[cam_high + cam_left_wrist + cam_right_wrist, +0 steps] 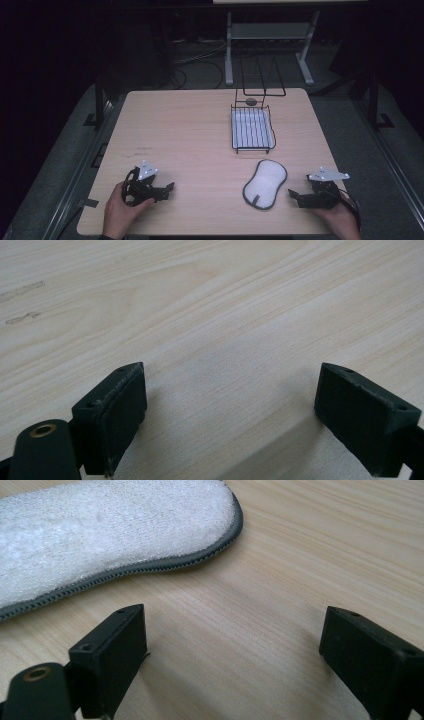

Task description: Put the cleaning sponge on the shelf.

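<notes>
High view: wire rack holds nothing.

No readable text, labels, brands, numbers or signs anywhere. Two faint dark smudges on the counter in the left gripper view are only marks, not lettering.

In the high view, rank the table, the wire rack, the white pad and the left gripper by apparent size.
1. Table
2. Wire rack
3. White pad
4. Left gripper

The pad lies nearer the camera than the rack, so that pair is less sure.
</notes>
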`<state>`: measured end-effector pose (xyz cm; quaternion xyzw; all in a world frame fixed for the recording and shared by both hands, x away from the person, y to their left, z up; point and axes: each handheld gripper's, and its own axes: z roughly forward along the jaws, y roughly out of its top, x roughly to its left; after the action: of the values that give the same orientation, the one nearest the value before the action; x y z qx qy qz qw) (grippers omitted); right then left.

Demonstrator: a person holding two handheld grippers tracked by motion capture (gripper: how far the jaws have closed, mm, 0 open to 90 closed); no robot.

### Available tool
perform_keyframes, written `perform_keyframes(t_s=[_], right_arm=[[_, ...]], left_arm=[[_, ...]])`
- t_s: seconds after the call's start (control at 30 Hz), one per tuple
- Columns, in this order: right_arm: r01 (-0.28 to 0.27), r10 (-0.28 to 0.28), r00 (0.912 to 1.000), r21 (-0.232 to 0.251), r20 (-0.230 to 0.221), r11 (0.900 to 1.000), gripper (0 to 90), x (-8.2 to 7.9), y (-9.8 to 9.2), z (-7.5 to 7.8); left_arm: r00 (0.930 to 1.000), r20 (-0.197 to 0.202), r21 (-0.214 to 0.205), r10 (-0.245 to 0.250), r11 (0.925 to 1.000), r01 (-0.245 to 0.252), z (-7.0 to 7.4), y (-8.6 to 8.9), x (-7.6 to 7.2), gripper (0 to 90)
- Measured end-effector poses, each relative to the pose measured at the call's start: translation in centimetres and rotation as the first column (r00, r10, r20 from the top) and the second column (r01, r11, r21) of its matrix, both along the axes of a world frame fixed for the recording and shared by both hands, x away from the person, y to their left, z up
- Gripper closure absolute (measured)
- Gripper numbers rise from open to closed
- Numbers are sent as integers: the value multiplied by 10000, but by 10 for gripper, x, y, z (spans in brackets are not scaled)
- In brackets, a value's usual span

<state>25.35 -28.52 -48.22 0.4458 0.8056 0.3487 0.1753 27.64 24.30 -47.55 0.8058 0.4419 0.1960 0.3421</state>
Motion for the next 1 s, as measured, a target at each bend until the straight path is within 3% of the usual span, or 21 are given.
perform_keyframes(t_s=[0.2, 0.4, 0.6, 0.67, 0.7, 0.83, 1.0], right_arm=[[1, -1, 10000, 16, 13, 10000, 120, 0, 0, 0], [27, -29, 9999, -75, -169, 10000, 211, 0, -5, 4], [-21, 22, 10000, 99, -66, 9999, 471, -1, -6, 16], [-144, 146, 9996, 114, -224, 9998, 642, 1, -4, 19], [-144, 146, 9996, 114, -224, 9998, 642, 1, -4, 19], [-177, 179, 9996, 64, -223, 9998, 896, 5, 0, 24], [-203, 212, 9991, 258, -367, 9995, 898, 11, 1, 28]], left_arm=[[10000, -2, 0, 0, 10000, 0, 0, 0, 0, 126], [10000, 2, -4, 2, 10000, -2, 0, 0, 0, 127], [10000, 3, -4, 0, 10000, 0, 0, 0, 0, 127], [10000, 2, -6, 0, 10000, 0, 0, 0, 0, 127], [10000, 2, -6, 0, 10000, 0, 0, 0, 0, 127], [10000, 2, -2, -1, 10000, 1, 0, 0, 0, 126], [10000, 3, -4, -4, 10000, 4, 0, 0, 0, 126]])
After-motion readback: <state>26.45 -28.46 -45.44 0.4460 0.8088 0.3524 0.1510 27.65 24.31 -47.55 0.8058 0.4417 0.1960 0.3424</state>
